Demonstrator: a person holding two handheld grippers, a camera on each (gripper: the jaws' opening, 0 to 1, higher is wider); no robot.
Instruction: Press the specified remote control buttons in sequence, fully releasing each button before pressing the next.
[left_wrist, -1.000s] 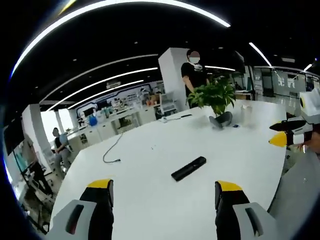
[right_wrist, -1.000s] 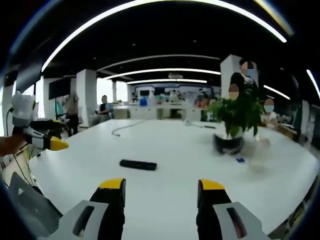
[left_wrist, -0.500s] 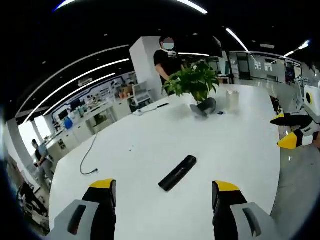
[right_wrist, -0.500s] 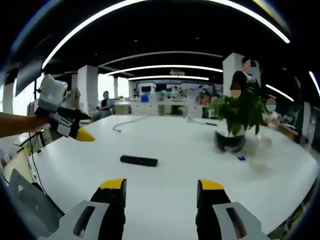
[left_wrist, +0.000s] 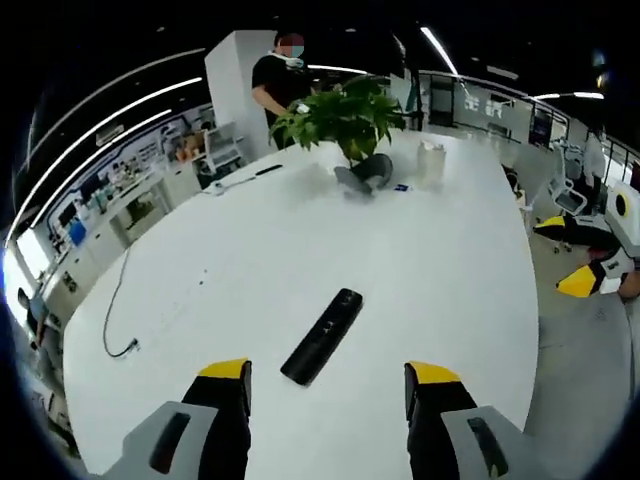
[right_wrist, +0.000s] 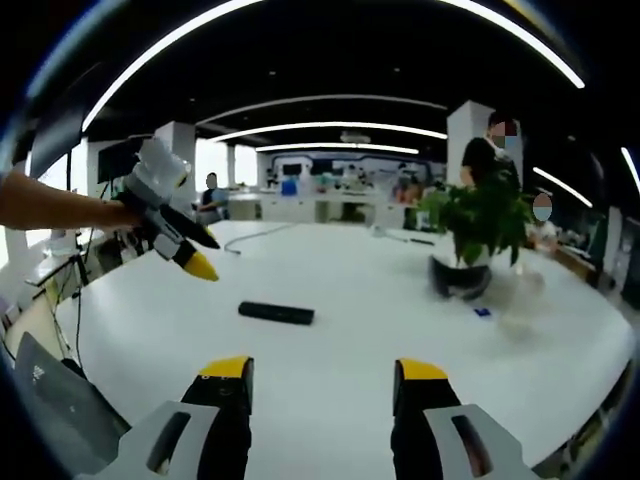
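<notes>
A black remote control (left_wrist: 322, 336) lies flat on the white table (left_wrist: 450, 260), just beyond and between the tips of my left gripper (left_wrist: 328, 385), whose jaws stand wide apart and open with nothing in them. In the right gripper view the remote (right_wrist: 276, 313) lies left of centre, well ahead of my right gripper (right_wrist: 322, 375), open and empty near the table's edge. The left gripper (right_wrist: 185, 245), held by a person's hand, hangs above the table to the remote's upper left. The right gripper (left_wrist: 580, 270) shows at the right edge of the left gripper view, jaws apart.
A potted plant (left_wrist: 345, 115) in a dark pot stands at the table's far end beside a pale container (left_wrist: 431, 162). A dark cable (left_wrist: 118, 320) trails on the table's left side. A person in black (left_wrist: 275, 80) stands behind the plant. A grey chair (left_wrist: 585, 370) is off the table's right edge.
The left gripper has risen and come in over the table toward the remote, tilting down, so the remote sits nearer in its view. The right gripper has hardly moved.
</notes>
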